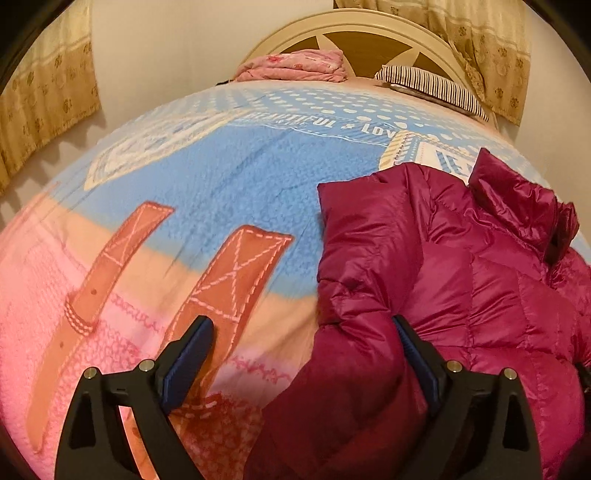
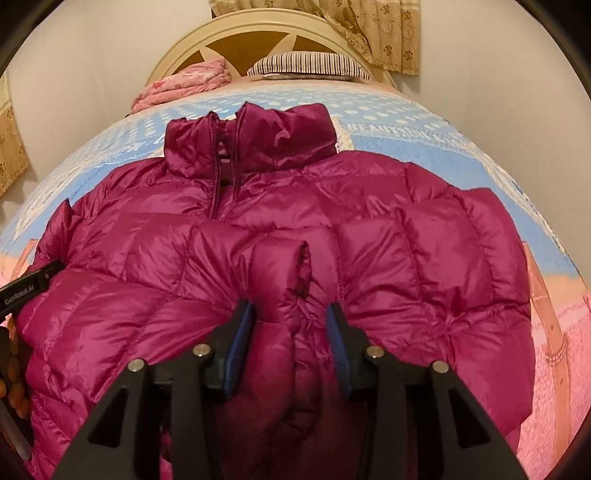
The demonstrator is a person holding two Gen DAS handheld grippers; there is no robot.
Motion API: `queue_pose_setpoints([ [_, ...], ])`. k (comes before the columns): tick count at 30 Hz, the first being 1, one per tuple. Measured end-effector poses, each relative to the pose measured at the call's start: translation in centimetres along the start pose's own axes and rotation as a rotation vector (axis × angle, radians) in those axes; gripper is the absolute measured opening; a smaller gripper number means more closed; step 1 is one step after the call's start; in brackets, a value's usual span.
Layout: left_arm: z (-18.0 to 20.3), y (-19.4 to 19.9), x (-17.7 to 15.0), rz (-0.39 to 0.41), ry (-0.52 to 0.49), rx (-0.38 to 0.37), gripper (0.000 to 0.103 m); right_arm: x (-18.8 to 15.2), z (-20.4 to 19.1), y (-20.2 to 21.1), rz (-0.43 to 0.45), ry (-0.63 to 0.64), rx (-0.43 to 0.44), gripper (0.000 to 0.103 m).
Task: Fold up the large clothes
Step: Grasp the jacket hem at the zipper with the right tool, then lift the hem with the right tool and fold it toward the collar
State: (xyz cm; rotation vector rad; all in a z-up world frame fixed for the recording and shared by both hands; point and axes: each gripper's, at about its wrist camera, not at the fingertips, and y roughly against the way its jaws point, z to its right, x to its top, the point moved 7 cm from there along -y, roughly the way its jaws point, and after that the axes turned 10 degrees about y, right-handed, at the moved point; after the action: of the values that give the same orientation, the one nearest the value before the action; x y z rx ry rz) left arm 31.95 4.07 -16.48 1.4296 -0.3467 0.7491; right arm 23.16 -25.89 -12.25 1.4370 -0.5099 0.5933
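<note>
1. A tan curtain [image 1: 44, 92] hangs at the far left of the left wrist view, beside a pale wall.
2. The bed's blanket [image 1: 221, 177], blue with pink and orange strap prints, fills most of that view.
3. The left gripper [image 1: 301, 325] has its jaws wide apart and clamped on nothing. Its left finger is over bare blanket, its right finger against the folded-in sleeve [image 1: 354, 266].
4. The magenta puffer jacket [image 2: 280, 206] lies flat on the blanket, front up and zipped, collar [image 2: 258, 136] toward the headboard [image 2: 258, 40].
5. The right gripper [image 2: 290, 314] sits over the jacket's lower middle. A bunched ridge of fabric stands between its half-parted jaws; I cannot tell whether the pads press on it.
6. At the head of the bed, a folded pink cloth [image 2: 184, 85] lies left of a striped pillow [image 2: 306, 62].
7. Another curtain [image 2: 332, 22] hangs behind the headboard.
</note>
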Motion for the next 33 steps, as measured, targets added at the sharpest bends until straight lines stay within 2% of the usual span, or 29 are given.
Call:
queue_pose_setpoints([
  [6,0.5,0.1,0.1,0.011,-0.025,0.024,0.095,0.1,0.3,-0.1,0.011,0.005,-0.026,0.047],
  [9,0.4,0.4,0.2,0.011,-0.015,-0.003,0.095,0.1,0.6,0.7,0.015,-0.004,-0.041,0.052],
  [13,0.5,1.9,0.7,0.055,-0.025,-0.018,0.095,0.6,1.2,5.1,0.12,-0.038,-0.129,0.053],
  [15,1.2,3.3,0.8,0.091,-0.06,-0.024,0.095,1.1,0.6,6.7,0.144,-0.027,-0.111,0.04],
  [16,1.7,4.2,0.8,0.11,-0.087,-0.031,0.095,1.3,0.1,6.8,0.134,-0.013,-0.096,0.028],
  [19,3.0,6.6,0.7,0.147,-0.147,-0.058,0.095,1.5,-1.2,5.9,0.093,-0.021,-0.01,0.027],
  [23,4.6,8.2,0.2,0.155,-0.204,-0.089,0.095,0.3,-1.7,3.3,0.024,-0.026,-0.019,0.027],
  [25,5.4,8.2,-0.2,0.154,-0.224,-0.103,0.095,-0.6,-1.7,2.0,-0.006,-0.009,-0.031,0.027],
  [28,6.6,7.0,-0.8,0.134,-0.246,-0.086,0.095,-1.0,-1.6,1.5,-0.016,-0.021,-0.024,0.027],
  [30,7.1,6.1,-1.3,0.111,-0.246,-0.091,0.095,-1.0,-1.6,1.4,-0.015,-0.02,-0.025,0.027],
  [33,7.4,4.4,-2.2,0.099,-0.255,-0.061,0.095,-1.2,-1.7,1.4,-0.003,-0.014,-0.037,0.027],
])
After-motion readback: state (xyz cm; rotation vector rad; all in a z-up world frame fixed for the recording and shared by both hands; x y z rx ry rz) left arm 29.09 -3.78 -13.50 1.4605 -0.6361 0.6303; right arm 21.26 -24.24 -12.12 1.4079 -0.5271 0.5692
